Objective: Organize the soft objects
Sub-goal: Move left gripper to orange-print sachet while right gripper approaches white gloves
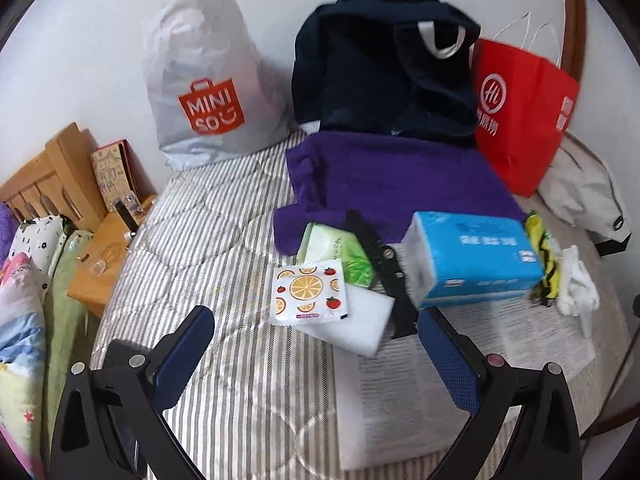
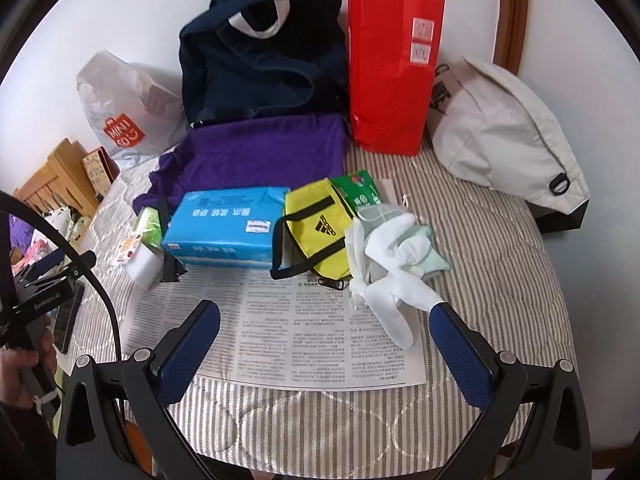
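On the striped bed lie a purple cloth point(image 1: 396, 172) point(image 2: 260, 156), a blue tissue pack point(image 1: 472, 256) point(image 2: 228, 224), a green tissue pack point(image 1: 340, 248), an orange-print wipe packet point(image 1: 310, 290) on a white sponge block point(image 1: 360, 324), a yellow Adidas pouch point(image 2: 316, 228) and white socks point(image 2: 396, 272) point(image 1: 576, 284). My left gripper point(image 1: 316, 328) is open, just in front of the wipe packet. My right gripper point(image 2: 326, 320) is open over a newspaper sheet point(image 2: 280, 336), its right finger beside the socks.
Against the wall stand a grey Miniso bag point(image 1: 204, 80) point(image 2: 124, 108), a dark navy bag point(image 1: 384, 64) point(image 2: 260, 48), a red paper bag point(image 1: 520, 108) point(image 2: 392, 64) and a beige bag point(image 2: 504, 128). A wooden nightstand point(image 1: 104, 256) and pillows point(image 1: 24, 300) are left.
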`<state>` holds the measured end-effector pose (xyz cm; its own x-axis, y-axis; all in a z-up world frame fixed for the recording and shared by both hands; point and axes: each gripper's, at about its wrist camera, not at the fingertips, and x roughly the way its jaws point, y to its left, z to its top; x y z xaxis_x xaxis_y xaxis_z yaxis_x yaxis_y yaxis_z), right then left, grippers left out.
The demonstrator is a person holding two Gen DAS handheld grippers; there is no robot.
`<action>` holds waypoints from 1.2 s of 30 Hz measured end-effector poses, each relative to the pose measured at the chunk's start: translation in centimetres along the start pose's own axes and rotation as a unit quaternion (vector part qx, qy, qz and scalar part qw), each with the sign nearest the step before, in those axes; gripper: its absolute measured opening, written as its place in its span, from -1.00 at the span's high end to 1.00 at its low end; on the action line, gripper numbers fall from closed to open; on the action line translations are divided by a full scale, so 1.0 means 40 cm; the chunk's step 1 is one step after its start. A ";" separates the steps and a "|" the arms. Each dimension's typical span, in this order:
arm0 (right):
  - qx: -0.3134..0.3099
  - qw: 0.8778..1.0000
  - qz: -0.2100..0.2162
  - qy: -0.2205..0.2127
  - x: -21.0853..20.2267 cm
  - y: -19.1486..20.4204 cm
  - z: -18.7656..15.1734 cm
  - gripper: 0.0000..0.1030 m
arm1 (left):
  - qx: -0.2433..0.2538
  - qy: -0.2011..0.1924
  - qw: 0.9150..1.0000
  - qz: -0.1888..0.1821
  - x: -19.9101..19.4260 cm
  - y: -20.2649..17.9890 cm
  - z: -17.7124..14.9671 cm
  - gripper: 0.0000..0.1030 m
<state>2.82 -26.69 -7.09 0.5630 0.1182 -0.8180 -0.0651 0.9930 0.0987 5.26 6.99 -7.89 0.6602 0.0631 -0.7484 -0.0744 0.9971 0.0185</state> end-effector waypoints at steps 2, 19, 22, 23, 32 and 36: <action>0.001 1.000 -0.001 0.007 0.018 -0.004 0.001 -1.00 | 0.002 0.007 1.000 -0.002 0.033 0.008 0.001 -0.97; 0.000 0.998 -0.029 0.057 0.144 -0.012 0.034 -1.00 | -0.017 0.063 0.998 -0.009 0.271 0.037 0.022 -0.45; -0.007 0.998 -0.031 0.062 0.159 -0.005 0.038 -1.00 | -0.034 0.060 0.997 -0.031 0.279 0.048 0.014 -0.19; -0.009 0.997 -0.031 0.063 0.163 -0.002 0.038 -1.00 | -0.036 0.057 0.997 -0.038 0.278 0.048 0.012 -0.14; -0.010 0.997 -0.029 0.068 0.180 0.001 0.036 -1.00 | -0.047 0.039 0.995 -0.073 0.237 0.052 0.016 0.36; -0.006 0.997 -0.028 0.071 0.185 -0.006 0.032 -1.00 | -0.062 0.036 0.993 -0.089 0.222 0.059 0.019 0.92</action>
<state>8.07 -26.04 -12.44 0.4430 0.0609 -0.8944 -0.0470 0.9979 0.0447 11.50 9.95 -13.99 0.6169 -0.1215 -0.7776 -0.0560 0.9787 -0.1974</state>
